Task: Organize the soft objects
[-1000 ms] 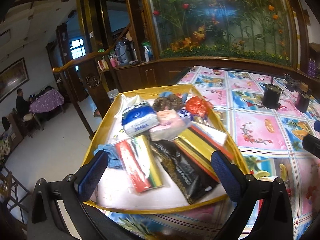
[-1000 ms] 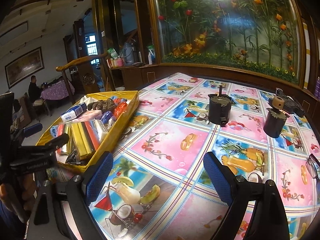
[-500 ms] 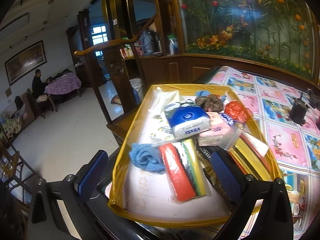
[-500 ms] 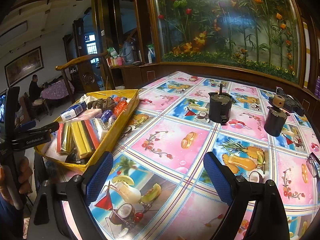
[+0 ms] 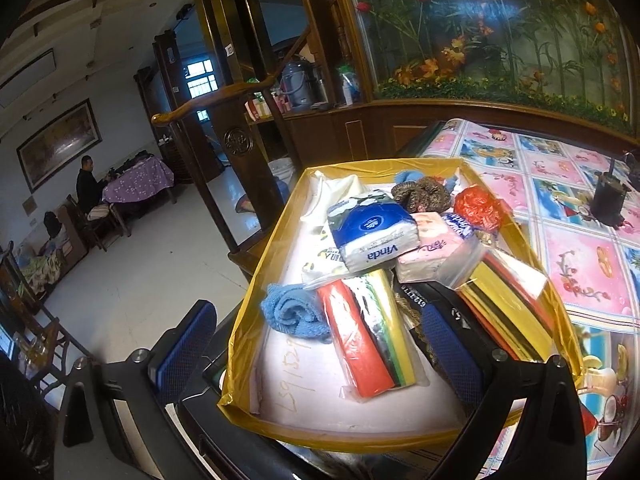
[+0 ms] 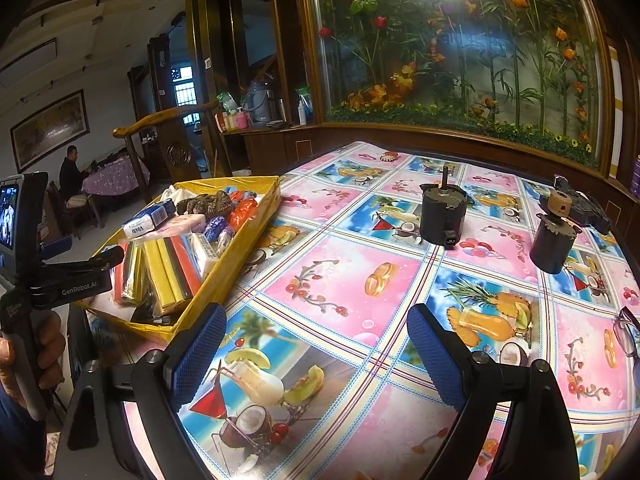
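Since a second ago, the left gripper [image 5: 316,344] has swung left and come in closer over the yellow tray [image 5: 264,276], so the tray's near left corner now sits between its fingers; the right gripper [image 6: 316,356] has not moved. Both grippers hold their blue padded fingers wide apart and empty.

The soft things all lie in the tray at the left edge of the table [image 6: 348,280]. Nearest the left gripper is a rolled blue cloth [image 5: 290,312], touching a red and yellow packet in clear wrap [image 5: 360,344]. Behind them a blue and white tissue pack [image 5: 372,236] rests on top of a pink tissue pack [image 5: 432,252]. At the far end are a brown knitted bundle [image 5: 420,196] and a crumpled red bag [image 5: 478,208]. Gold and black packets [image 5: 504,312] fill the right side.

The likely first pick is the blue cloth. To do it well, lower the fingers straight down on either side of the roll and close gently, since it will squash and could unroll if pinched at one end.

In the way: the tray wall stands close to the cloth's left side, and the wrapped packet presses its right, leaving little room for the fingers. The right finger pad [image 5: 444,348] already hangs over the dark packet.

On the open table stand two dark motors [image 6: 442,216], with eyeglasses [image 6: 630,328] at the right edge, well apart from the tray.
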Tool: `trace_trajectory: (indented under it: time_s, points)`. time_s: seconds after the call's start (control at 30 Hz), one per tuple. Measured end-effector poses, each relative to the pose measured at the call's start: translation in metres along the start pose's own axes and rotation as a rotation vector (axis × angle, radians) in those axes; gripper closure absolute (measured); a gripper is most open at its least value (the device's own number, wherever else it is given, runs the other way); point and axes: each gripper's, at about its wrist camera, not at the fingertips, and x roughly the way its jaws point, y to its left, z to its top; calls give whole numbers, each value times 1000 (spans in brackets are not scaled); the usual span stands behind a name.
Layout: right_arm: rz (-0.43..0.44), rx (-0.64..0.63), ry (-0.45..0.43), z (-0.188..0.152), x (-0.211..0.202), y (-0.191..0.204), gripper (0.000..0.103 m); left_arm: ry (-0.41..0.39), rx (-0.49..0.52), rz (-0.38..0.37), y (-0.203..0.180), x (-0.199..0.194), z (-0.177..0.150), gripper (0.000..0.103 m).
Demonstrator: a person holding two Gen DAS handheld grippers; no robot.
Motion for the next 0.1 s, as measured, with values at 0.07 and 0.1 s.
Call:
trace_trajectory:
  time_s: [0.07, 0.1]
  points:
    - [0, 0, 1, 0, 0, 0, 9, -6, 9, 7, -2, -1, 0, 0]
    - [1, 0, 2, 0, 0, 0, 9, -11, 10, 13, -3, -2, 1, 0]
